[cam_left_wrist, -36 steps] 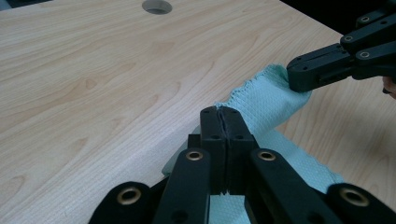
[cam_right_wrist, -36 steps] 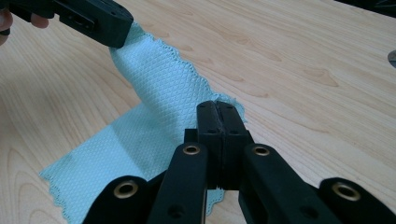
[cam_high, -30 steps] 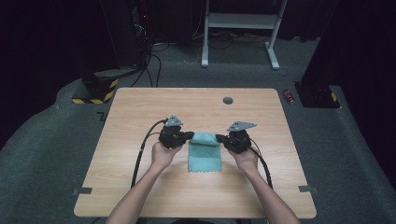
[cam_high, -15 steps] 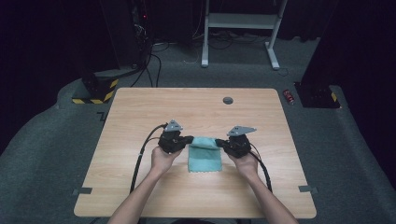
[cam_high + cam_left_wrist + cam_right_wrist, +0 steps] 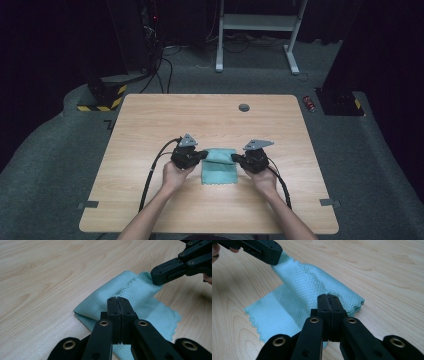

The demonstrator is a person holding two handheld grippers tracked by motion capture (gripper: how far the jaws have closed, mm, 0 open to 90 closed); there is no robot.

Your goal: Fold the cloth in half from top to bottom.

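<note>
From above: teal cloth (image 5: 218, 166) flat on the near middle of the wooden table (image 5: 150, 125), a small dark disc (image 5: 244, 107) near the far edge. Up close: scalloped hem folded over, far edge doubled. Left gripper (image 5: 202, 155) clamped shut on the cloth's far left corner, right gripper (image 5: 235, 159) likewise on the far right. Both hands (image 5: 175, 175) low, forearms entering from the near edge, jaws pointing inward toward each other.
</note>
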